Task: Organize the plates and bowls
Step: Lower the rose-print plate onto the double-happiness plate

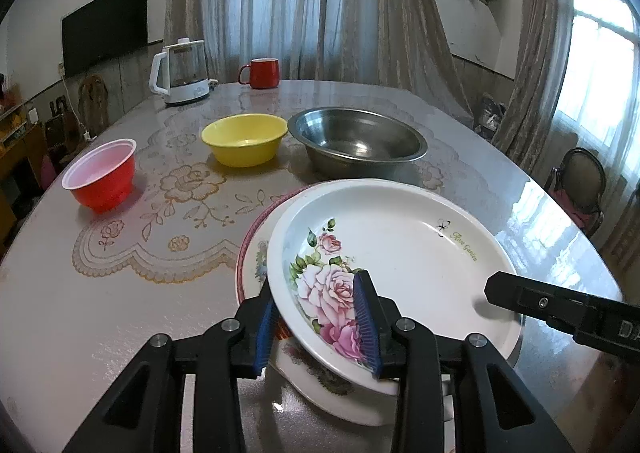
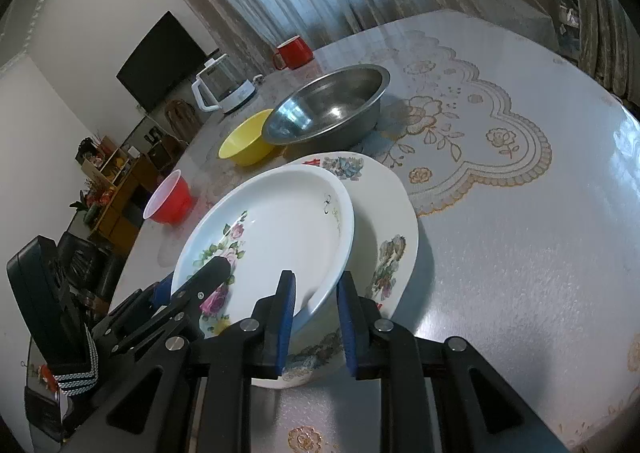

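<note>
— Table (image 1: pixel 100 313) first: where do we have the rose plate (image 1: pixel 400 253)?

— Tilted over the bigger plate (image 2: pixel 392 213), its near rim in both our grippers: left (image 1: pixel 316 329) nipping the left edge, right (image 2: pixel 314 323) narrowly closed on the right edge. Bowls lie beyond.

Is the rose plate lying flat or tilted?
Tilted: the rose plate leans over the plate beneath, its near rim lifted between both grippers' pads.
</note>
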A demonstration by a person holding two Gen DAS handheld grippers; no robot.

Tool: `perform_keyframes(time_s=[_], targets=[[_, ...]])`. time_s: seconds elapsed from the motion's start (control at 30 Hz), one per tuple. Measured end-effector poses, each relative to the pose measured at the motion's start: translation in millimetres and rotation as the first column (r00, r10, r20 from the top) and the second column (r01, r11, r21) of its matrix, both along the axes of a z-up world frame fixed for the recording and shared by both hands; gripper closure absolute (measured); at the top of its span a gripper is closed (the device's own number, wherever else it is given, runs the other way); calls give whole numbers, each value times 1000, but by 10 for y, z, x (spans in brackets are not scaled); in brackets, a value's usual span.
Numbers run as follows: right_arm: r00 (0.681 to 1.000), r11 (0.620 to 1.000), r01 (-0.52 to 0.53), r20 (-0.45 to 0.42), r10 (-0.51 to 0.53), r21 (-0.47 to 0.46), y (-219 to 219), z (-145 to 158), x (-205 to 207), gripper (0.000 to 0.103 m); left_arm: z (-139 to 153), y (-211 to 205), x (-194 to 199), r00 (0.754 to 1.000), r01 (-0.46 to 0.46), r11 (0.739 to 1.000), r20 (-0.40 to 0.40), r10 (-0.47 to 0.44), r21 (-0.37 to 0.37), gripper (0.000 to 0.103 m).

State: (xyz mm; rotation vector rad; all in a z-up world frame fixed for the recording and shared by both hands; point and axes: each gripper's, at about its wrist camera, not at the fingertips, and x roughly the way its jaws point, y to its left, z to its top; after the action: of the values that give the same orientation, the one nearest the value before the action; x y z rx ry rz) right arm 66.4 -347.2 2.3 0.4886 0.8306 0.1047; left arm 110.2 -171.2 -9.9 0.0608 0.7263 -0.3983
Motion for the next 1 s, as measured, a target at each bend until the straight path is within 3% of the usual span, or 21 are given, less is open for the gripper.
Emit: perform_keyframes(time_s=[0.7, 1.0], targets=[[996, 1000, 15, -90, -17, -14, -7, -70, 155, 82, -48, -78, 48, 1000, 12, 999, -10, -12, 29, 65], [995, 997, 19, -99, -26, -70, 33, -48, 198, 81, -57, -95, 77, 1000, 13, 999, -4, -13, 33, 64]])
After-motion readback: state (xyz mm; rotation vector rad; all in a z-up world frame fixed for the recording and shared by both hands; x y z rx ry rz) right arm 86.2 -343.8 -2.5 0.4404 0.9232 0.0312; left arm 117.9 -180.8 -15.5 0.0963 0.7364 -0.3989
